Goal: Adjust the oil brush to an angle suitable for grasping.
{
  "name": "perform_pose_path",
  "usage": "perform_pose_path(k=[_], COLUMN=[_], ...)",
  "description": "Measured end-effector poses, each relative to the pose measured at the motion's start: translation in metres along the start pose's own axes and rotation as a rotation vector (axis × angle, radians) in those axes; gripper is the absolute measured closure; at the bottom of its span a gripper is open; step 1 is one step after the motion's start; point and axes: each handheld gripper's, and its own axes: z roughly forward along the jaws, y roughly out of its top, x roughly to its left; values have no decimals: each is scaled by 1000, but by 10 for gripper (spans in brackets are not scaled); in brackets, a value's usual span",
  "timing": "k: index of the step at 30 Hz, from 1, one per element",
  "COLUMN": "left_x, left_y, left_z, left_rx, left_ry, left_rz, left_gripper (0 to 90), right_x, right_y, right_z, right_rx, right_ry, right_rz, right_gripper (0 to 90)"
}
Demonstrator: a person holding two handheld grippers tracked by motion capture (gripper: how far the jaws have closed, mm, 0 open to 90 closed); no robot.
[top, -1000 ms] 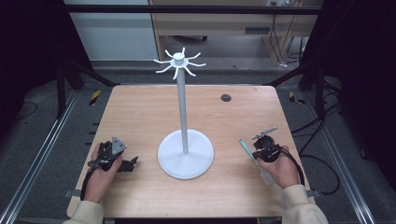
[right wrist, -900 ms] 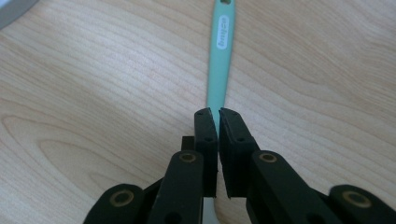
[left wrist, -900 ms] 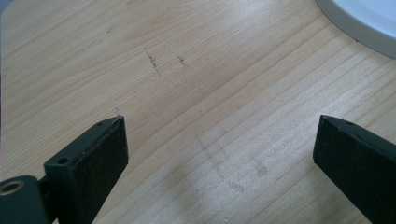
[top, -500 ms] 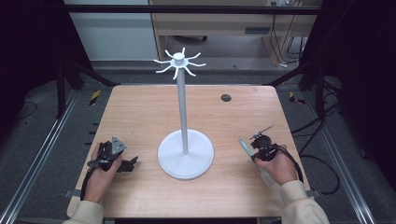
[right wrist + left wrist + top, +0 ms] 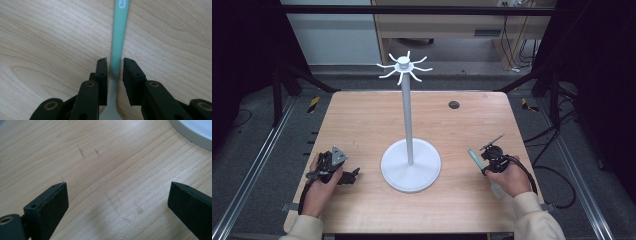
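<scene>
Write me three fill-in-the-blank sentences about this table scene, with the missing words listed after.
1. The handle of the utensil between the right gripper's jaws is ____ in colour.
2. The white stand in the middle of the table has hooks at its ____.
3. The left gripper's jaws stand wide ____ over bare wood.

Missing words: green; top; open

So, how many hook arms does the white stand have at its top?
8 can be counted on the tall white metal stand, spread all around its round top cap; the rear ones are small and blurred.
</scene>
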Motion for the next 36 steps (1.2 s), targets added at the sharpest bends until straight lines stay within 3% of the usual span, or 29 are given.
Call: perform_pose_path(k=[11, 34, 36], left_x=[0, 0, 0], left_y=[0, 0, 0], left_z=[0, 0, 0], left_rx=[0, 4, 3], left_ry=[0, -1, -1], left_rz=[0, 5, 5], left_gripper=[28, 28, 28], right_x=[0, 0, 0], right_y=[2, 7, 7], right_z=[3, 5, 4], right_rx=[26, 69, 69], right_ry=[4, 1, -4], right_rz=[-6, 7, -9], right_gripper=[816, 817, 825])
